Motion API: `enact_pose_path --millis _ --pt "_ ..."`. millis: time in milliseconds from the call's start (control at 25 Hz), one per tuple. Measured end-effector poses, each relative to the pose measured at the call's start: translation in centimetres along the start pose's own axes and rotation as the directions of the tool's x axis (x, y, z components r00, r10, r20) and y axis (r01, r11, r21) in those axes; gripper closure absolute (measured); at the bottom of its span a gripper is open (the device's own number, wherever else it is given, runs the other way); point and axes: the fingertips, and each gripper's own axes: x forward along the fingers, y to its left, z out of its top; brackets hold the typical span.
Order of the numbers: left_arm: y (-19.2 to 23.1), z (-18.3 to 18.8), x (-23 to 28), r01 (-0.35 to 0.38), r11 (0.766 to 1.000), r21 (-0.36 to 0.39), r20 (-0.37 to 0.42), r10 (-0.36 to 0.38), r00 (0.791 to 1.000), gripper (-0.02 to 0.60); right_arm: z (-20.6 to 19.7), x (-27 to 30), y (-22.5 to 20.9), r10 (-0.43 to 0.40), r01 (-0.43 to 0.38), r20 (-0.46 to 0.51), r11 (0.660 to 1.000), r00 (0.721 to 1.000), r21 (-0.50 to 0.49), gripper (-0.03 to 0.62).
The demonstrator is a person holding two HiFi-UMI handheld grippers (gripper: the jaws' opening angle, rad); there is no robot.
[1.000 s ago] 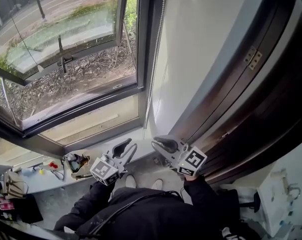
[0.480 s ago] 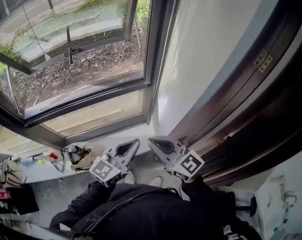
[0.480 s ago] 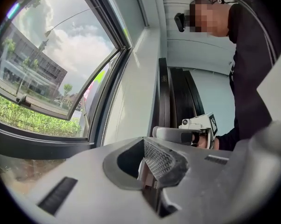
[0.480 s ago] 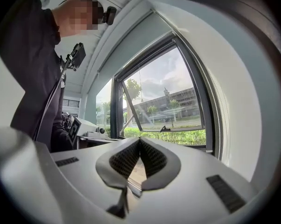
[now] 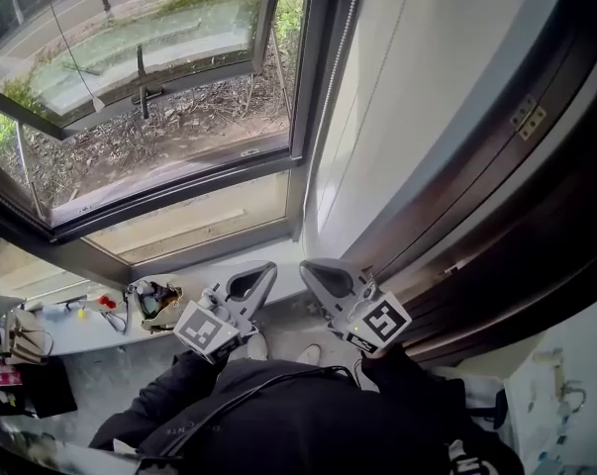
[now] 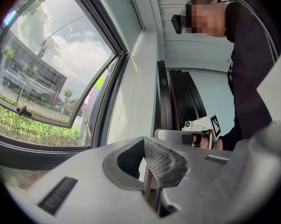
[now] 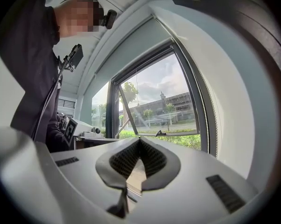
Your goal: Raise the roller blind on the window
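Note:
A bead chain (image 5: 348, 23) hangs down the right side of the window frame (image 5: 300, 117); it shows again in the right gripper view as a thin bead chain (image 7: 203, 111) beside the glass. No blind fabric shows over the glass. My left gripper (image 5: 267, 269) and right gripper (image 5: 309, 268) are held side by side below the sill, both shut and holding nothing, well short of the chain. The left gripper (image 6: 147, 146) has its ribbed pads pressed together, as does the right gripper (image 7: 139, 141).
A tilted-open sash (image 5: 140, 87) with a handle fills the upper left. The sill (image 5: 209, 283) carries clutter (image 5: 151, 300) at its left end. A white wall (image 5: 417, 97) and dark wooden door frame (image 5: 536, 216) stand to the right. The person's dark sleeves fill the bottom.
Both grippers' jaws stood apart a second ago and are now closed, with nothing between them. Both hands have risen slightly toward the sill.

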Motion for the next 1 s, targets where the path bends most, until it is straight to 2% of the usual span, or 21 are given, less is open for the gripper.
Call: enact_pose_path --millis 240,840,1000 --pt "0.4 0.13 0.14 -0.013 1.0 -0.011 0.002 0.013 1.0 0.575 0.41 -0.25 -0.69 -0.024 0.025 0.017 1.0 1.0 -0.015 0.588" --pt "0.39 0.38 0.44 -0.008 1.0 -0.001 0.014 0.008 1.0 0.575 0.42 -0.01 -0.8 -0.01 0.011 0.011 0.999 1.0 -0.036 0.588" --pt "0.47 0.19 0.43 -0.001 1.0 -0.018 0.008 0.002 1.0 0.575 0.42 0.11 -0.81 -0.014 0.014 0.01 0.999 1.0 -0.037 0.588"
